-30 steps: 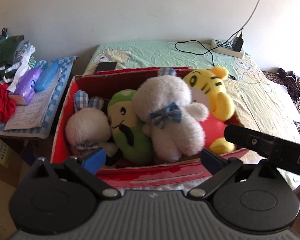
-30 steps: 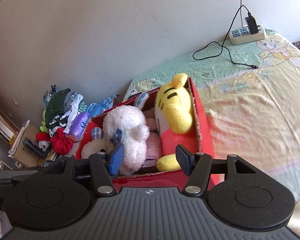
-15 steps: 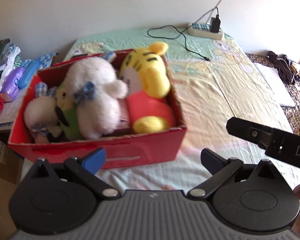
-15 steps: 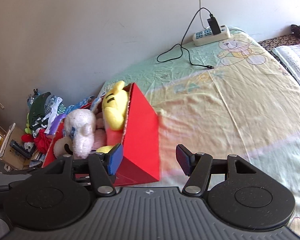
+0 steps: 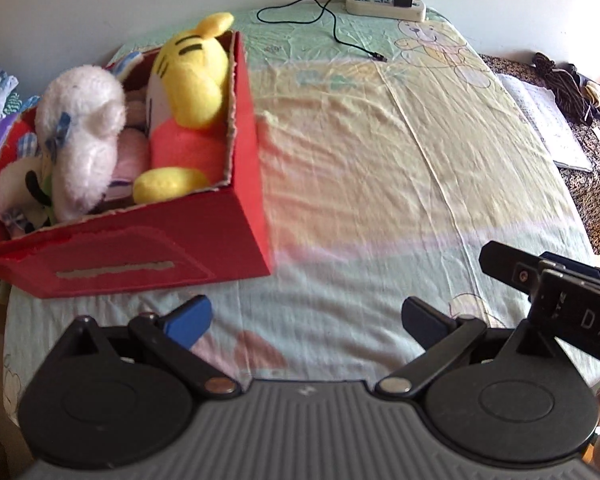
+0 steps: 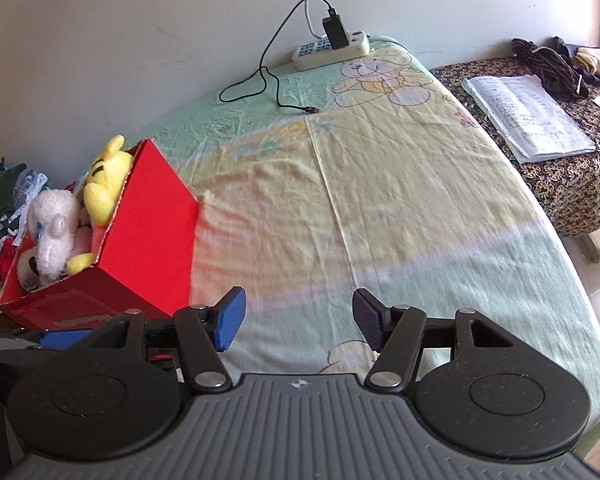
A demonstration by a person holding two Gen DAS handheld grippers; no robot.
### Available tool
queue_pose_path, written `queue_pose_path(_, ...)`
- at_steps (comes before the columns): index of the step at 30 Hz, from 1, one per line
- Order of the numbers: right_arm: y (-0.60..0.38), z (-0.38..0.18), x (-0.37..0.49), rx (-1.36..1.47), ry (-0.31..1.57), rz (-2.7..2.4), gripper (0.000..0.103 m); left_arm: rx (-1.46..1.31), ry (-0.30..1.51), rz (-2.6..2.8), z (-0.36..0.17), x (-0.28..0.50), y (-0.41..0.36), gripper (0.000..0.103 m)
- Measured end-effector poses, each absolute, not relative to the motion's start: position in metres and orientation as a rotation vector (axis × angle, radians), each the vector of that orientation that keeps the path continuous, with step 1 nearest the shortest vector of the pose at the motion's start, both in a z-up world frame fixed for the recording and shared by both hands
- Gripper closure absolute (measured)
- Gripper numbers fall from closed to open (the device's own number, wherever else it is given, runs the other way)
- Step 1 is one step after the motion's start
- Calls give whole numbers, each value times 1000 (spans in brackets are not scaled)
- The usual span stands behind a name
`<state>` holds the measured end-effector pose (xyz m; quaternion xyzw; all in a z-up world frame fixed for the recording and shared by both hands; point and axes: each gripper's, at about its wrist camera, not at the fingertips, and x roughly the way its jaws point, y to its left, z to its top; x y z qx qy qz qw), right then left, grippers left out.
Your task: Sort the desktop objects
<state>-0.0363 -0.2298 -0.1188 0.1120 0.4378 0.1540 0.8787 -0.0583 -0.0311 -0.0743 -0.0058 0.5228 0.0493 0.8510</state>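
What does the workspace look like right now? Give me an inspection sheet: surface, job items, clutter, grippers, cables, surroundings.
Surface: bed sheet, wrinkled, mostly bare.
Job's things: red box at the sheet's left edge, packed with a yellow tiger plush, a white plush and others.
Clutter: nothing seen loose on the sheet.
Grippers: left gripper open, empty; right gripper open, empty.
Cables: power strip by the wall, black cable trailing onto the sheet.
Surroundings: papers and clothes on the patterned surface to the right.
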Motion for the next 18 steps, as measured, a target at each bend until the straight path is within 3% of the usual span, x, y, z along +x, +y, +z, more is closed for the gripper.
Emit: queue_pose_path(18, -190, -134, -33, 156, 974, 368, 41, -34, 1149, 227, -89, -67, 8, 2)
